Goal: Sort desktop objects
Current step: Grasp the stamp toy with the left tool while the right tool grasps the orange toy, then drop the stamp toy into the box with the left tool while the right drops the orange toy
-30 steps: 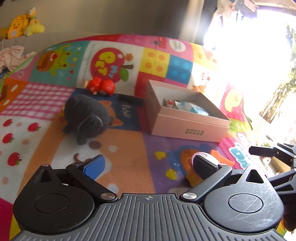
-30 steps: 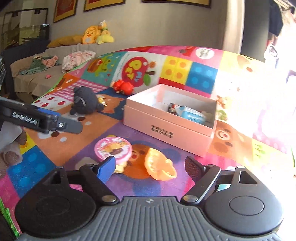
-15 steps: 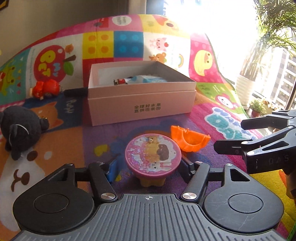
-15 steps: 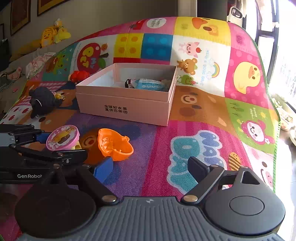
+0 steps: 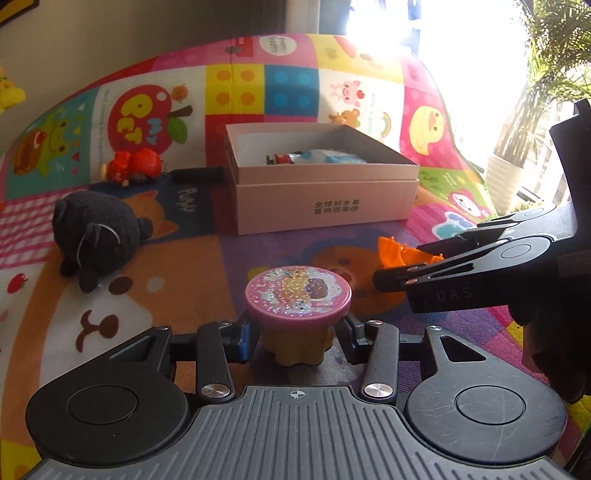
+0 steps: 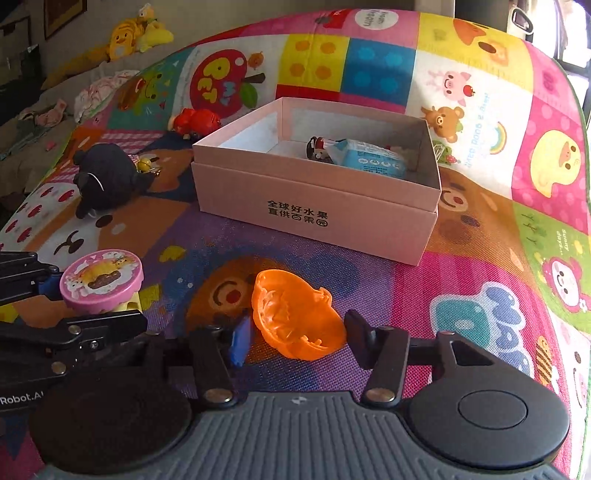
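A toy cup point(image 5: 297, 291) with a glittery pink lid and a yellow base stands on the play mat point(image 5: 184, 288). My left gripper point(image 5: 297, 343) is shut on its base. In the right wrist view the same cup point(image 6: 101, 277) shows at the left. An orange plastic shell point(image 6: 295, 317) lies hollow side up between the fingers of my right gripper point(image 6: 295, 336). Its jaws are closing, with the pads right beside the shell's rim. The open pink box point(image 6: 314, 214) behind holds a blue packet and a small figure.
A black plush animal point(image 5: 92, 232) lies left of the box point(image 5: 325, 206), with a red toy car point(image 5: 133, 166) and a black stick point(image 5: 197, 173) behind it. A potted plant point(image 5: 506, 177) stands past the mat's right edge. Yellow plush toys point(image 6: 136, 33) sit far back.
Both grippers swung right and came down. The left one closed onto the pink-lidded cup. The right one moved over the orange shell and narrowed around it.
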The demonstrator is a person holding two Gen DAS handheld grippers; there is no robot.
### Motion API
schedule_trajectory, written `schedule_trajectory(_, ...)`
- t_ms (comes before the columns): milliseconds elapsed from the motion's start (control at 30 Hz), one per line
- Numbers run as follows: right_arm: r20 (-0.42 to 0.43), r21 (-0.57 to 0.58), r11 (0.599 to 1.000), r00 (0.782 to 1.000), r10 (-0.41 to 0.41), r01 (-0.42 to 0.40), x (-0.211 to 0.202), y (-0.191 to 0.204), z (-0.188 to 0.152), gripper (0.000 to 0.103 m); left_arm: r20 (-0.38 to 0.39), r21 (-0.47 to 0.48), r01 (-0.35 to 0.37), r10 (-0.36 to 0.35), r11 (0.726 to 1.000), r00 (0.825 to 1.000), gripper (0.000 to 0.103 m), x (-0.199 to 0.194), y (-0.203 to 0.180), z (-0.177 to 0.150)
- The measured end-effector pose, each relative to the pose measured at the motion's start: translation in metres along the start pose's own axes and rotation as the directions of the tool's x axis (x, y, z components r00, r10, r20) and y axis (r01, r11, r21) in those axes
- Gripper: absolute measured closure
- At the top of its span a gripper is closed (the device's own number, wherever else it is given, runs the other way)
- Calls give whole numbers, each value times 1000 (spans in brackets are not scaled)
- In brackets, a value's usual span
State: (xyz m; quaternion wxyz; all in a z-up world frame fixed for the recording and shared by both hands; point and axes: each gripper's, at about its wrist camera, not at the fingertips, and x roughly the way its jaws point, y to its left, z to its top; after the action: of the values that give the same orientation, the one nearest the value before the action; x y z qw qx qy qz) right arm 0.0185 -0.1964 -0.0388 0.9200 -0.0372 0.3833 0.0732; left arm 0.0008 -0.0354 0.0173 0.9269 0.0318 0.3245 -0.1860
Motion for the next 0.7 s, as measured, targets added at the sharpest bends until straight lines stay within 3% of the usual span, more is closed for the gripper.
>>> schedule_trajectory(200,-6,-53,999,1000,-3,3,-26,3,-1,52,20,21,13,-13,1000,1000,55,-10,-5,3)
schedule_trajectory(367,38,-77,997,999,10,-7,-62,1,5,52,71,67,16,-21,998,997,55,-24,-13,18)
schedule_trajectory(567,213,20,999,977,25,-30,-121,-34,46,52,200,132,-25,-2,991,980,55,-31,-19,66)
schedule_trajectory(700,274,71,997,961,-34,15,-132,-55,61,52,221,128,-30,1,991,975,55,-4,-19,96)
